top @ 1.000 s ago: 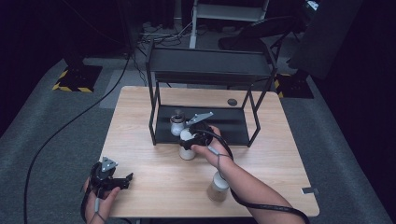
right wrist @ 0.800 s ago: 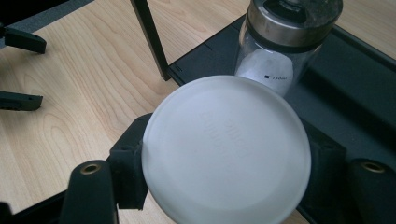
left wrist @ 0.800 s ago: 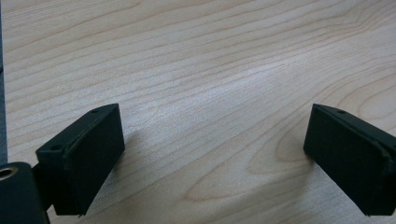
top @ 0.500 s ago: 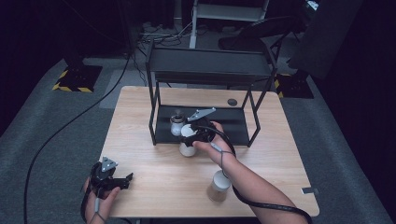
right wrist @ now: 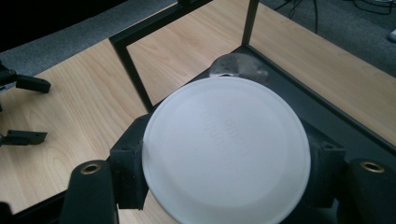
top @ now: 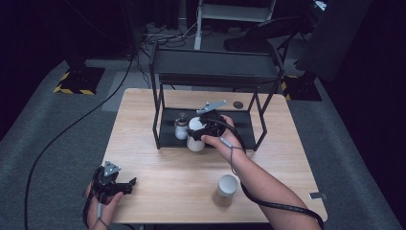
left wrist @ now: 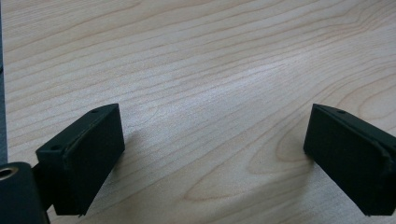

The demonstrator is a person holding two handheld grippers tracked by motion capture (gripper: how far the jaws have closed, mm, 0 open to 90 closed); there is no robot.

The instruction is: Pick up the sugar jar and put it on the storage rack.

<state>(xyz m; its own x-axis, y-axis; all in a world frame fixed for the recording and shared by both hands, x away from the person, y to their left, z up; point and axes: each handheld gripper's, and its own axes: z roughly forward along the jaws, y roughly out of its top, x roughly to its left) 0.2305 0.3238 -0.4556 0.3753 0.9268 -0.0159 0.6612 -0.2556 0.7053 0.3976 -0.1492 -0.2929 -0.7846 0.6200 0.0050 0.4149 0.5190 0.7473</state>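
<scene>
My right gripper (top: pixel 198 130) is shut on a white bottle (top: pixel 195 140) and holds it just above the front edge of the black rack's lower shelf (top: pixel 243 125). In the right gripper view the bottle's round white lid (right wrist: pixel 226 140) sits between the two black fingers (right wrist: pixel 127 171). A small clear jar with a grey cap (top: pixel 181 128) stands on that shelf right behind the bottle, and its cap (right wrist: pixel 238 67) peeks over the lid. My left gripper (top: pixel 125 186) rests open at the table's near left corner, its pads (left wrist: pixel 81 154) wide apart over bare wood.
The black two-tier rack (top: pixel 215 67) stands at the back middle of the wooden table (top: pixel 139 120). A capped jar with tan contents (top: pixel 226 190) stands near the front edge under my right forearm. A small dark disc (top: pixel 238 104) lies behind the rack.
My right gripper has lifted the white bottle up and a little toward the rack's lower shelf. The left gripper has stayed put.
</scene>
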